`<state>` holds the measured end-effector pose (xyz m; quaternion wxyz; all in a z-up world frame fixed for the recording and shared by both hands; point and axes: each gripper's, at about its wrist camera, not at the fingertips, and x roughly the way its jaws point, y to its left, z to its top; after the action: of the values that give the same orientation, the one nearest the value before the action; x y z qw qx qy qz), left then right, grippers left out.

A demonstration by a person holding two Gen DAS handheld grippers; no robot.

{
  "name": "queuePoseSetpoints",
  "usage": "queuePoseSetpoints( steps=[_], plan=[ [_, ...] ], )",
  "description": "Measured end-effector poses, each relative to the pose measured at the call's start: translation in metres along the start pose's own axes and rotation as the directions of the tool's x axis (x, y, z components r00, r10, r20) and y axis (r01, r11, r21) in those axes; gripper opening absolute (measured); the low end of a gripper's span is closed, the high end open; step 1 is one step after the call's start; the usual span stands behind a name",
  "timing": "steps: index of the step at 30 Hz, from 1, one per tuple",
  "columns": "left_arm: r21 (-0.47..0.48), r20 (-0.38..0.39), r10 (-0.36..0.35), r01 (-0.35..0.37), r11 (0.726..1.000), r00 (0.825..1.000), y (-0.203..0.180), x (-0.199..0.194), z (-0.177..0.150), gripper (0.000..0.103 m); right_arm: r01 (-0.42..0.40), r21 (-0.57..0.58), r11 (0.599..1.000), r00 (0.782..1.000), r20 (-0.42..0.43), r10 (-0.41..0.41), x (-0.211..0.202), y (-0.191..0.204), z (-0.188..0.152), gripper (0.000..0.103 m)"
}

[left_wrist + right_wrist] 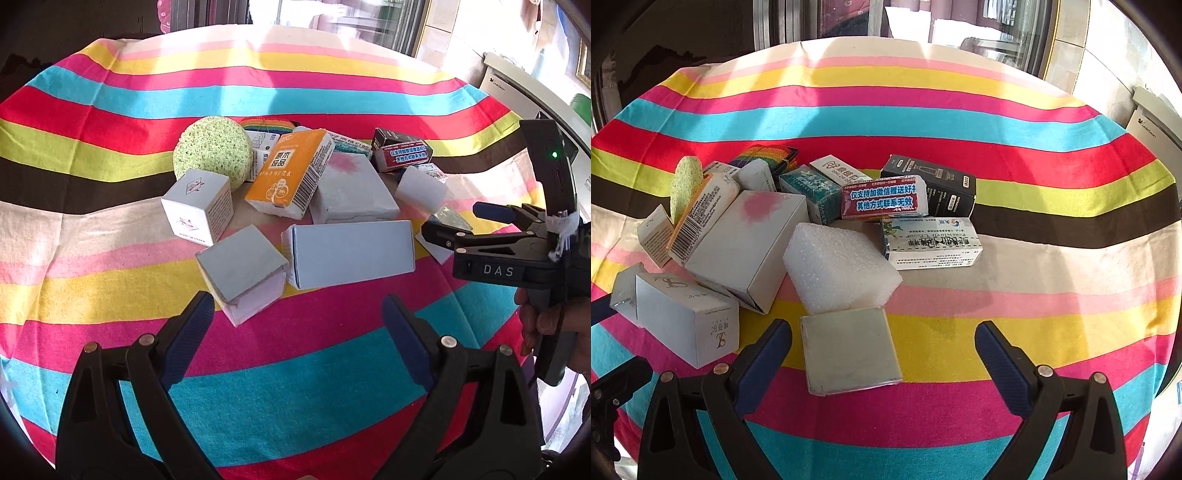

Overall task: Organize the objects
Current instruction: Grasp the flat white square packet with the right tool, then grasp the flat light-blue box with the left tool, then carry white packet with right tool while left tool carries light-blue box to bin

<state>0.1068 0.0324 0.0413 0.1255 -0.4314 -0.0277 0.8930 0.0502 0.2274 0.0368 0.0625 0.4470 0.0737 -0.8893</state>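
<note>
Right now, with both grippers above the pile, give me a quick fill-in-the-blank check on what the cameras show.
1. Both the left gripper and the right gripper are ____ and hold nothing.
2. The round sponge is ____ in colour.
3. The orange box leans on the box with the ____ stain.
4. The flat silver packet lies just in front of the white ____ block.

Missing words: open; green; pink; foam

Foam block (838,269) lies behind flat packet (849,354).
</note>
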Motion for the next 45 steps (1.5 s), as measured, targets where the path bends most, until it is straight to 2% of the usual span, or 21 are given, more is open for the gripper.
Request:
queuePoseSetpoints(
  steps=[2, 5, 6, 9, 16, 19, 25, 29, 35, 39, 42, 45],
  plan=[
    [-0.046, 0.000, -0.021, 0.021, 0.999, 1.000, -0.002, -0.002, 0.001, 0.095, -0.004, -0.037, 0.999, 1.000, -0.012, 0.004, 0.003, 0.002, -0.003, 0.090],
    [-0.066, 0.025, -0.029, 0.030, 0.997, 0.999, -0.011, -0.004, 0.006, 0.101, -0.023, -0.048, 0.999, 1.000, -0.022, 0.022, 0.004, 0.002, -0.007, 0.079],
    [-0.069, 0.029, -0.019, 0.021, 0.997, 0.999, -0.014, -0.003, 0.008, 0.102, -0.032, -0.049, 0.998, 0.999, -0.022, 0.031, 0.004, 0.002, -0.008, 0.073],
    [-0.092, 0.029, -0.012, 0.015, 0.996, 1.000, -0.022, -0.002, 0.011, 0.102, -0.030, -0.065, 0.997, 0.999, -0.026, 0.029, 0.006, 0.002, -0.009, 0.047],
    [-0.071, 0.096, 0.103, -0.096, 0.993, 0.990, -0.043, -0.007, 0.009, 0.102, -0.052, -0.055, 0.997, 0.999, -0.019, 0.051, 0.002, 0.001, -0.012, 0.047],
    [-0.046, 0.191, 0.179, -0.173, 0.984, 0.965, -0.061, -0.011, 0.002, 0.102, -0.034, -0.030, 0.999, 0.999, 0.000, 0.034, -0.004, -0.005, -0.016, 0.047],
    [-0.034, 0.238, 0.202, -0.200, 0.979, 0.950, -0.070, -0.004, 0.003, 0.103, 0.003, 0.012, 1.000, 1.000, 0.006, -0.003, -0.014, -0.022, -0.022, 0.047],
    [-0.023, 0.175, 0.171, -0.170, 0.985, 0.970, -0.070, 0.013, 0.010, 0.103, 0.003, 0.019, 1.000, 1.000, 0.000, -0.003, -0.011, -0.023, -0.018, 0.047],
    [-0.033, 0.129, 0.188, -0.185, 0.982, 0.974, -0.064, 0.034, 0.017, 0.103, 0.003, 0.021, 1.000, 1.000, -0.016, -0.002, -0.009, -0.025, -0.018, 0.047],
    [-0.010, 0.148, 0.208, -0.209, 0.978, 0.967, -0.064, 0.042, 0.025, 0.102, 0.002, 0.022, 1.000, 0.999, -0.052, -0.001, -0.002, -0.024, -0.016, 0.047],
    [-0.007, 0.129, 0.199, -0.199, 0.980, 0.972, -0.062, 0.047, 0.027, 0.086, 0.018, 0.022, 1.000, 0.998, -0.066, -0.017, 0.001, -0.024, -0.015, 0.047],
    [-0.006, 0.127, 0.184, -0.185, 0.983, 0.975, -0.060, 0.045, 0.026, 0.086, 0.026, 0.036, 0.999, 0.997, -0.077, -0.024, -0.001, -0.025, -0.014, 0.047]
  ],
)
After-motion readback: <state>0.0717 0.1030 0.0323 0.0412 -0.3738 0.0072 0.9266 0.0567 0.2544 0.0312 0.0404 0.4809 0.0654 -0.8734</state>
